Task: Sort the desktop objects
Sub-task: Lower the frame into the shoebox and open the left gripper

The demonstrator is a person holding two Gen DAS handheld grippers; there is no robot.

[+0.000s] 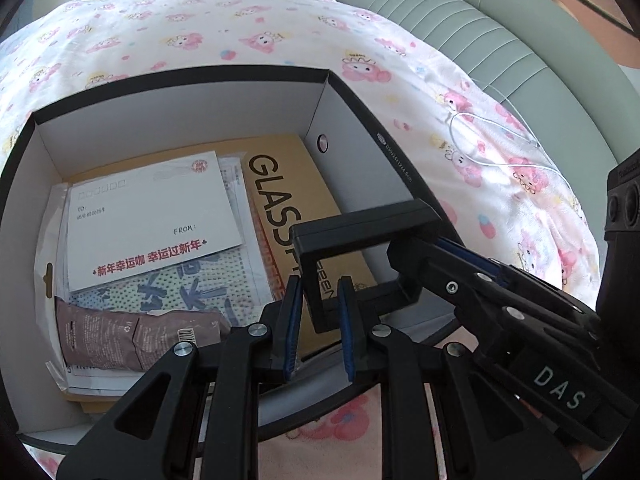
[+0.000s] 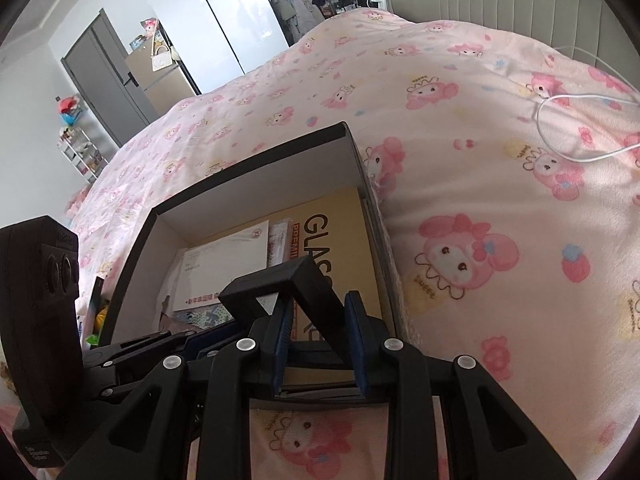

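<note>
Your left gripper (image 1: pixel 318 286) sits low centre of the left wrist view, blue pads nearly together, clamped on one leg of a black C-shaped bracket (image 1: pixel 360 220). The bracket's top bar runs toward centre-right of that frame, where your right gripper (image 1: pixel 420 256) comes in from lower right and pinches the other end.

In the right wrist view the right gripper (image 2: pixel 320 312) is at bottom centre, jaws a bit wider apart than the left's, pads pressed on the same bracket (image 2: pixel 288 276), which looks like a tilted angular frame here. The left gripper (image 2: pixel 192 340) shows at lower left, gripping from that side.

So both grippers have hold of one item, and it hangs over the near right part of the open black box (image 1: pixel 180 80) w/ white inner walls, which sits on the pink cartoon-print bedsheet (image 1: pixel 200 20).

In the box, lying flat:
- white envelope (image 1: pixel 152 216) w/ red print, centre-left
- yellow GLASS package (image 1: pixel 280 184), right side
- brownish pouch (image 1: pixel 120 336), lower left
- patterned packet (image 1: pixel 180 288) under the envelope

A white cable (image 2: pixel 568 120) lies on the sheet, upper right of the right wrist view.
</note>
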